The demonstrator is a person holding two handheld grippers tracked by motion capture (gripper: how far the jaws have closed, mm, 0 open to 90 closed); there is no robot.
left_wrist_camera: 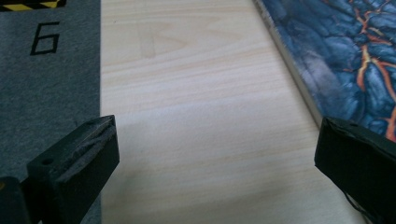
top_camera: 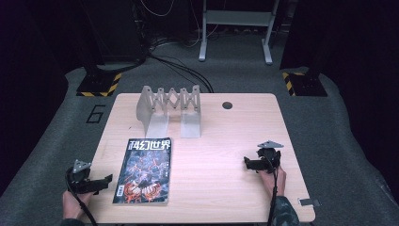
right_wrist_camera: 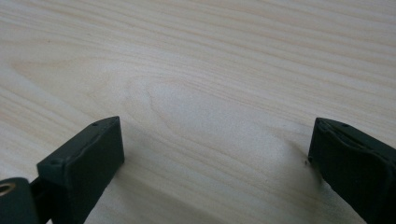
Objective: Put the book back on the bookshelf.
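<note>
I am holding the left claw (top_camera: 107, 179) with its jaws standing wide apart and nothing between them, low over the worktop (top_camera: 211, 141) just beside the magazine (top_camera: 145, 170), whose left edge is running past its right jaw. I am keeping the right claw (top_camera: 246, 163) spread just as wide over bare wood, well apart from the magazine. Behind the magazine, a grey folding rack (top_camera: 169, 109) is standing upright.
</note>
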